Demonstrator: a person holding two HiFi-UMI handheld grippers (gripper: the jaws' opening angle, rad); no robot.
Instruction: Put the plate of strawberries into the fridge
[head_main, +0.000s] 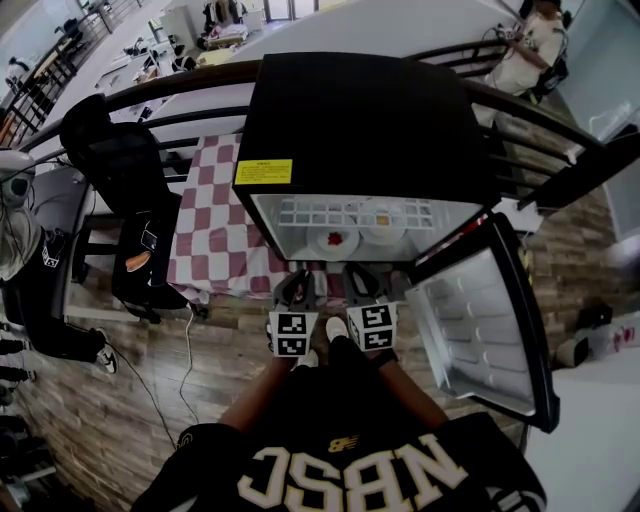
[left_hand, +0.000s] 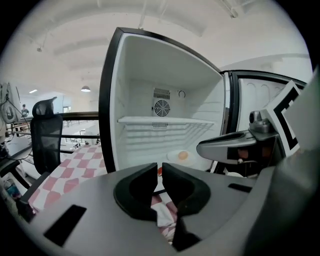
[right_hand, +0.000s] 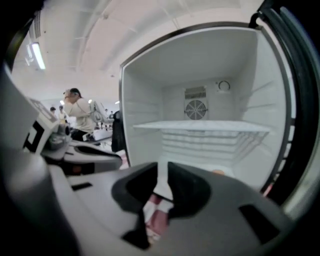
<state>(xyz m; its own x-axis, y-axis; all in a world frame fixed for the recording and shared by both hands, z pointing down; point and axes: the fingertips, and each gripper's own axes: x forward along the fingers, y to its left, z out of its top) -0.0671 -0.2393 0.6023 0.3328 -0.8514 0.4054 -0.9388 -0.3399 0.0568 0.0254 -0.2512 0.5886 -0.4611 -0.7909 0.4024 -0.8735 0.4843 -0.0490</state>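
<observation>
The black fridge (head_main: 370, 120) stands on a table under a red-and-white checked cloth (head_main: 215, 230). Its door (head_main: 480, 320) is swung wide open to the right. Both grippers hang side by side just in front of the opening. The left gripper (head_main: 297, 286) and the right gripper (head_main: 360, 283) each have their jaws drawn almost together, with only a thin slit between and nothing in it. The plate of strawberries (head_main: 333, 241) sits on the fridge floor, left of a second white plate (head_main: 381, 225).
</observation>
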